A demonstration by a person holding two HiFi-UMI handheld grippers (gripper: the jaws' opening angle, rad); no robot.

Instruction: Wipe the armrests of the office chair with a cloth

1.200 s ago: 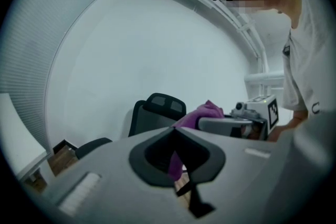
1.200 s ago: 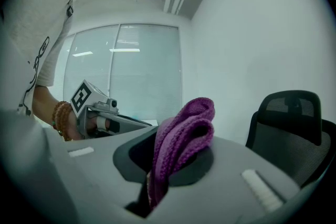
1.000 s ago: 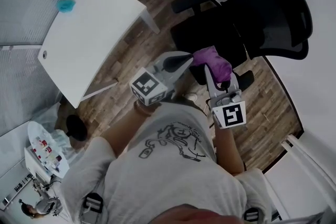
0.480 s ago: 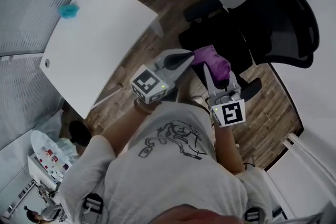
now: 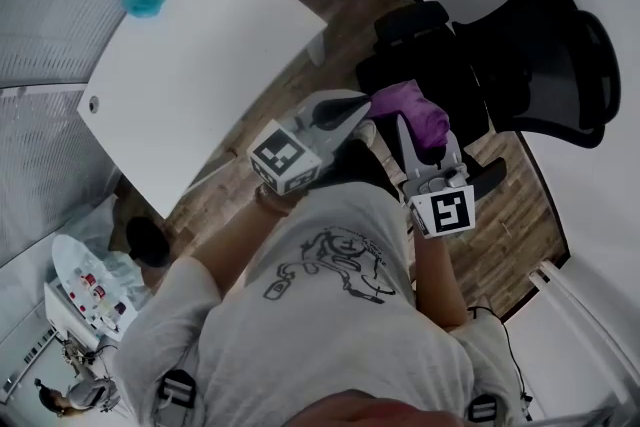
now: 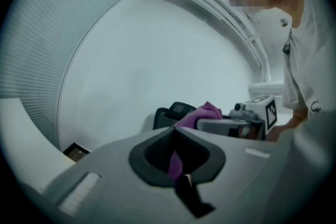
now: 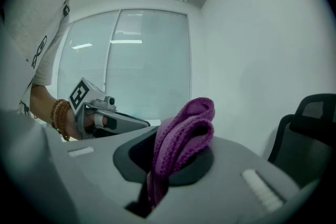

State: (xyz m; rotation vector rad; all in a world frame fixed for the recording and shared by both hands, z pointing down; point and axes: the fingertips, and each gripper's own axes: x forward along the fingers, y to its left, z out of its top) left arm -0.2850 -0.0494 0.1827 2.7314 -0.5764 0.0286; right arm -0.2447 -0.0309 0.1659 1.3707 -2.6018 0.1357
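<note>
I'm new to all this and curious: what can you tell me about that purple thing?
The purple cloth is soft and knitted-looking, bunched into folds. The right gripper clamps it, a loop bulging above its jaws; the left gripper pinches one edge. It is held in the air over the black office chair, apart from it.
</note>
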